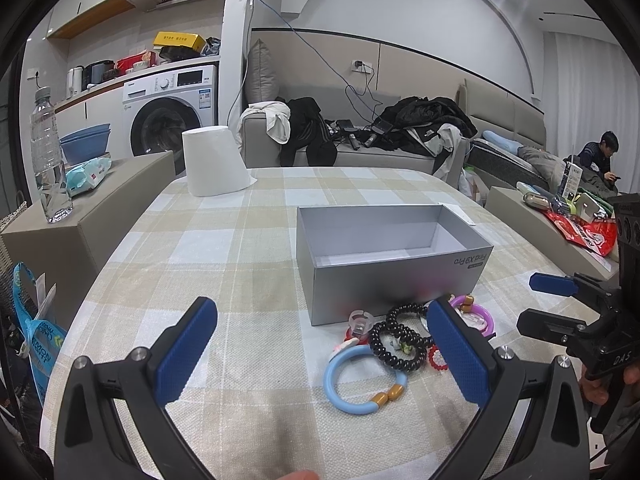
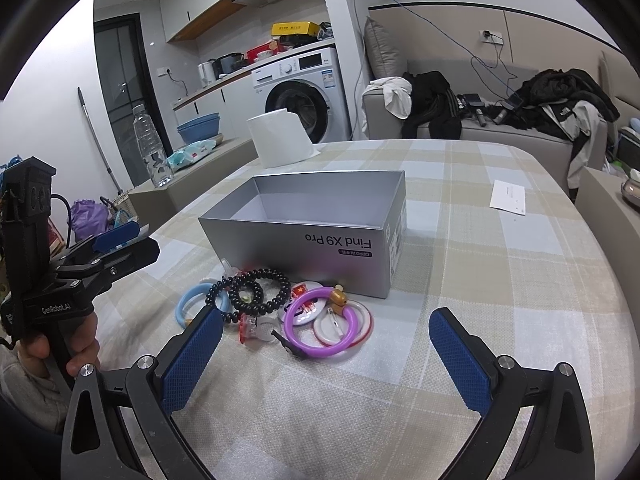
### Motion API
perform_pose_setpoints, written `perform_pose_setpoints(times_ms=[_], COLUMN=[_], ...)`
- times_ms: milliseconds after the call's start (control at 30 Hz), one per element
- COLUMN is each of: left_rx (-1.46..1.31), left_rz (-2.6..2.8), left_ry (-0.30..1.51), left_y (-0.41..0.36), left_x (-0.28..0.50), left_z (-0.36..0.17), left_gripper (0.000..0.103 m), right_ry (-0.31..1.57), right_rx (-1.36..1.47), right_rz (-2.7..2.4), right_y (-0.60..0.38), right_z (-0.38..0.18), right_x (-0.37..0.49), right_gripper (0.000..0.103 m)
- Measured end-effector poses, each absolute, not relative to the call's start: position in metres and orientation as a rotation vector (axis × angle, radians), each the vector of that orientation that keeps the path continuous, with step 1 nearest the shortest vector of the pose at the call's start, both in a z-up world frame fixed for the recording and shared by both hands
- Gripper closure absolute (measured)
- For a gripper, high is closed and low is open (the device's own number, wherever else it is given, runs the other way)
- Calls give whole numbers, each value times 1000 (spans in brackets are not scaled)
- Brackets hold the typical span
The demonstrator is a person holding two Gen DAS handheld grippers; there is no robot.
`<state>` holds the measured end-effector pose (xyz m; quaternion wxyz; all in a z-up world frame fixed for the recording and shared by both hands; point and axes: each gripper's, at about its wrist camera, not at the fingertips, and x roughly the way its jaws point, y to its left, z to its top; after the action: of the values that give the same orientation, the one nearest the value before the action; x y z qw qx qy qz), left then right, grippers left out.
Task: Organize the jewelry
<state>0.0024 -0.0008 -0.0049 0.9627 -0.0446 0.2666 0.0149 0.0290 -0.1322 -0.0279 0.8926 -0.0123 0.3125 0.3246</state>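
An open, empty silver phone box (image 1: 396, 280) (image 2: 296, 246) stands on the checked tablecloth. A jewelry pile lies against its near side. It holds a light blue bangle (image 1: 352, 406) (image 2: 181, 308), black bead bracelets (image 1: 376, 344) (image 2: 262, 274), a purple bangle (image 1: 486, 316) (image 2: 320, 350), round pin badges (image 2: 340, 330) and a clear ring (image 1: 360, 320). My left gripper (image 1: 322, 306) (image 2: 140, 242) is open, low over the table, with the pile just inside its right finger. My right gripper (image 2: 326, 316) (image 1: 534, 300) is open too, with the purple bangle between its fingers, untouched.
A white paper roll (image 1: 212, 164) stands at the table's far end. A paper slip (image 2: 508, 196) lies to the right of the box. A water bottle (image 1: 48, 152) stands on a side box at left. Behind are a clothes-strewn sofa and a seated person (image 1: 600, 156).
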Motion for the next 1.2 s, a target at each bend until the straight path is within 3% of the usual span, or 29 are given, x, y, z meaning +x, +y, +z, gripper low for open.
perform_pose_setpoints(times_ms=[167, 233, 300, 367, 567, 633, 700, 1200], left_rx=[-90, -87, -84, -85, -91, -86, -78, -53], left_rz=[4, -10, -25, -40, -78, -93, -98, -77], left_ry=[559, 569, 568, 570, 591, 604, 614, 696], left_y=[-3, -5, -7, -8, -10, -11, -13, -14], left_x=[3, 3, 2, 2, 5, 5, 6, 12], left_z=[-4, -4, -4, -3, -5, -6, -7, -19], left_gripper=[1, 1, 1, 1, 4, 12, 13, 13], right_ry=[684, 725, 761, 789, 830, 840, 842, 863], right_rx=[-35, -39, -42, -50, -34, -45, -57, -165], right_rz=[703, 717, 732, 734, 708, 697, 700, 655], right_y=[-128, -124, -121, -120, -123, -122, -121, -99], right_z=[-26, -29, -33, -36, -42, -42, -42, -45], right_x=[30, 33, 36, 39, 47, 49, 48, 51], right_gripper=[0, 6, 22, 27, 28, 33, 38, 38])
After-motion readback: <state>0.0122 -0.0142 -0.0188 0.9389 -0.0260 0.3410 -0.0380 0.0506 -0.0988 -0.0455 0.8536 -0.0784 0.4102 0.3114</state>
